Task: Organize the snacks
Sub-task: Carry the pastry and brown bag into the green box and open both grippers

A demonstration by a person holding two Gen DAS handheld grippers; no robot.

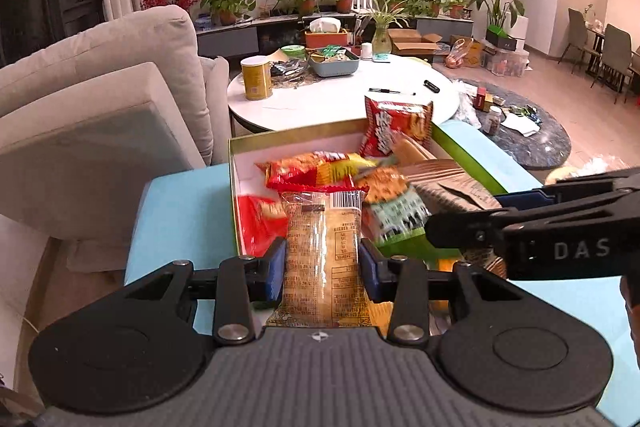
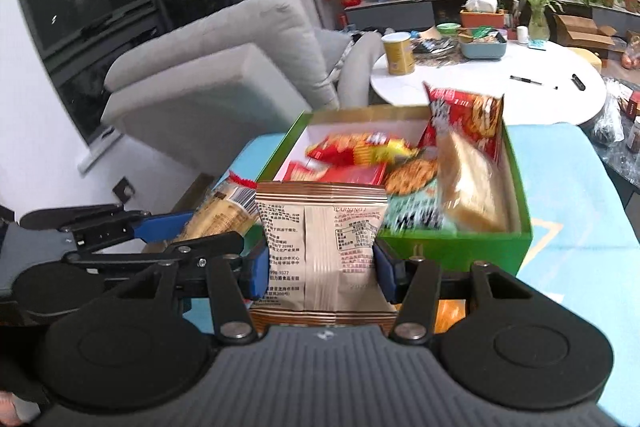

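A green box (image 1: 236,195) (image 2: 452,247) with a white inside stands on a light blue surface and holds several snack packs. My left gripper (image 1: 323,269) is shut on a clear-wrapped golden cracker pack (image 1: 322,251), held at the box's near edge; that pack also shows in the right wrist view (image 2: 220,211). My right gripper (image 2: 320,267) is shut on a tan paper-look snack pack (image 2: 320,239), just before the box's near wall; it shows in the left wrist view (image 1: 452,187). A red pack (image 1: 396,127) (image 2: 468,115) leans upright at the box's far corner.
A grey sofa (image 1: 100,107) stands to the left. A round white table (image 1: 340,95) behind the box carries a yellow can (image 1: 256,77), a blue tray (image 1: 334,61), pens and a vase. A dark oval rug (image 1: 532,135) with clutter lies at the right.
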